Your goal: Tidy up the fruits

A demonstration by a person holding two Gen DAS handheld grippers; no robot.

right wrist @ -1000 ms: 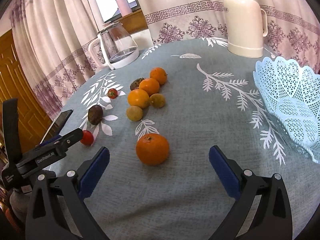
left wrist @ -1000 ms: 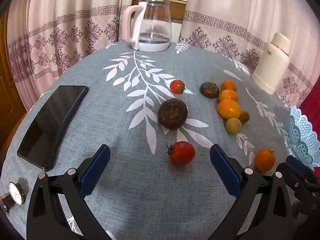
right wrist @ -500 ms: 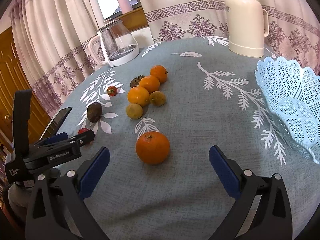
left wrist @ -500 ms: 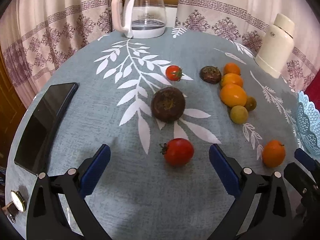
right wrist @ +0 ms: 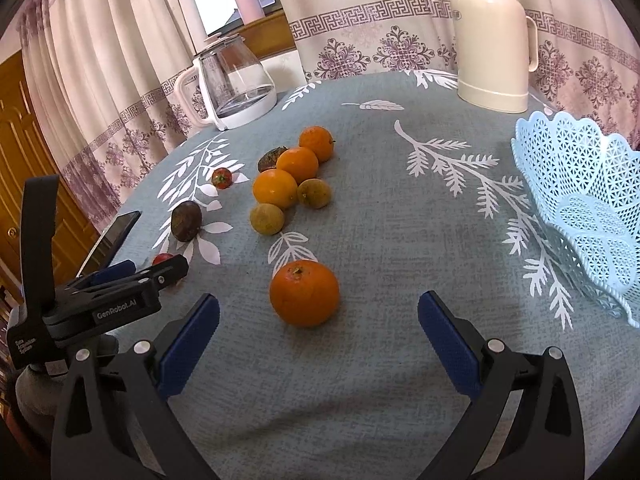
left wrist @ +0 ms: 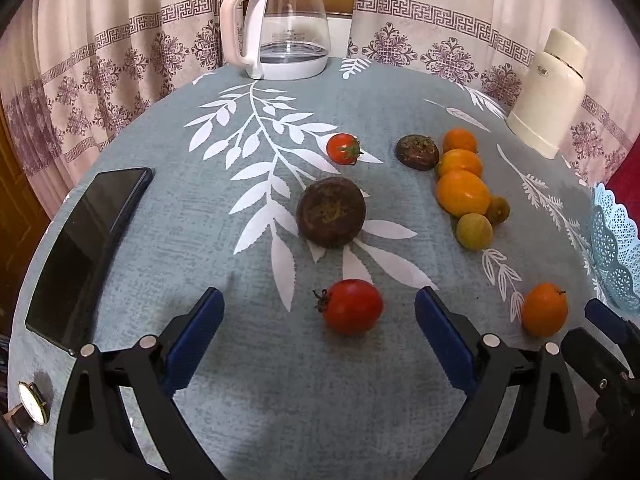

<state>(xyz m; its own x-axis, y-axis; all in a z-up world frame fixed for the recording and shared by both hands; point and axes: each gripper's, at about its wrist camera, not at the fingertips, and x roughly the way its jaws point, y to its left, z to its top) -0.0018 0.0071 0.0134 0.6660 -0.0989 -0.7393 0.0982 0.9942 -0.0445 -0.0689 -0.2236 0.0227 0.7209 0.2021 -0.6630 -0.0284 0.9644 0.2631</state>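
Hovering low over the surface [left wrist: 240, 400]: left gripper [left wrist: 320, 320] spread wide, nothing between the blue pads, big red tomato [left wrist: 351, 306] sitting in the gap just ahead, not touched. Right gripper [right wrist: 319, 322] also spread wide and empty-handed, lone orange [right wrist: 304, 293] centred just ahead of its pads, no contact.

Rest of the fruit, left wrist view: dark brown round fruit [left wrist: 331, 212] beyond the big tomato, small tomato [left wrist: 343, 148] further back, second dark fruit [left wrist: 417, 152] beside a row of three oranges [left wrist: 463, 193], two small yellow-green fruits [left wrist: 474, 231] at the near end of that row. All on the cloth, none in the light blue lattice basket [right wrist: 580, 184], which stands at the right edge, well apart from the cluster.

Other items: phone [left wrist: 86, 248] lying flat at left edge, wristwatch [left wrist: 32, 402] near it, glass kettle [left wrist: 282, 24] at the far side, cream thermos [right wrist: 494, 50] far right.
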